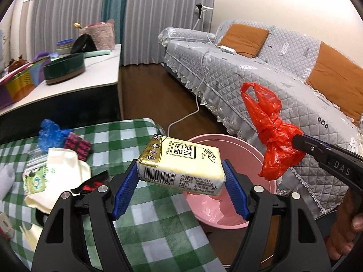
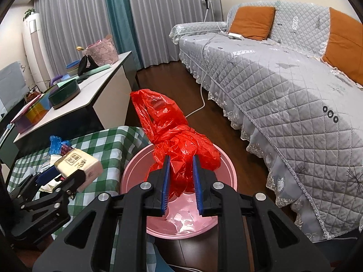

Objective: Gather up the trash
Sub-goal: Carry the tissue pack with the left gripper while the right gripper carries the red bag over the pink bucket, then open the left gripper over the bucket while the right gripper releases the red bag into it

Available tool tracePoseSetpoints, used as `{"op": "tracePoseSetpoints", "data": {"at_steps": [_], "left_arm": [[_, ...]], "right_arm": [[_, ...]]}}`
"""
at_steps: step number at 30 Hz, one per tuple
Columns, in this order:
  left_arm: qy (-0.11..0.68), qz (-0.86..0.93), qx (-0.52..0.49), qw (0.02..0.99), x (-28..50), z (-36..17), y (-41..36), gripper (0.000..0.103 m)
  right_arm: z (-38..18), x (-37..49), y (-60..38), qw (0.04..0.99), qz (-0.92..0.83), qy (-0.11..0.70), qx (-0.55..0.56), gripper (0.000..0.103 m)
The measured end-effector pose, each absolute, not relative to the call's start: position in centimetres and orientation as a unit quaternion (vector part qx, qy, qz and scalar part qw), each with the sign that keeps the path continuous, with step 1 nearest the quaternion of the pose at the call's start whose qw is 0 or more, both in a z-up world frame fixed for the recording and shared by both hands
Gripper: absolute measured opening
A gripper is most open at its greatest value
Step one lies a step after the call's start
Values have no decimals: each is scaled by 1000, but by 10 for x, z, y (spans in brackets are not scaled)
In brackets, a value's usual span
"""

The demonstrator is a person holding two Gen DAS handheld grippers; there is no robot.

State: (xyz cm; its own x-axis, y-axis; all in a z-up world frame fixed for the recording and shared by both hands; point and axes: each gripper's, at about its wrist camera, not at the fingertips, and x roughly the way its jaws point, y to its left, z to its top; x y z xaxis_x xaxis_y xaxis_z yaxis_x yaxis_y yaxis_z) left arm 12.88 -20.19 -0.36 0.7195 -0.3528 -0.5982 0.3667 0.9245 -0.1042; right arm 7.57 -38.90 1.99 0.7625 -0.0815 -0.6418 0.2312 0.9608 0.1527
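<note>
Two clamped loads: left tool (image 1: 180, 179) on tissue pack (image 1: 181, 163), right tool (image 2: 181, 181) on red bag (image 2: 179, 145), pink-basin (image 2: 136, 170)-centred only from right wrist.

A living room — dark wood floor (image 2: 163, 74).
Grey pleated curtains (image 2: 74, 22) fill the upper left; a quilted grey sofa (image 2: 283, 95) with orange cushions (image 2: 251, 21) runs along the right — cream wall (image 1: 283, 2) above.

Home living room, quilt-covered sofa (image 2: 283, 86), orange cushions (image 2: 251, 21), pleated curtains (image 2: 79, 22), wooden floor (image 2: 163, 77)
</note>
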Motion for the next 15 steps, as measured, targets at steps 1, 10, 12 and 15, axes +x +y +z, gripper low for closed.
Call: {"op": "tracePoseSetpoints", "data": {"at_steps": [1, 10, 12, 15], "left_arm": [[321, -195, 11, 927, 130, -4, -203, 70], [325, -206, 18, 923, 139, -9, -214, 70], [326, -208, 18, 922, 140, -9, -215, 70], [328, -213, 19, 920, 143, -9, -217, 71]], "right_arm": [[19, 76, -389, 932, -84, 335, 113, 19], [14, 80, -391, 930, -88, 341, 110, 19], [14, 80, -391, 929, -88, 341, 110, 19], [13, 81, -392, 929, -88, 342, 109, 24]]}}
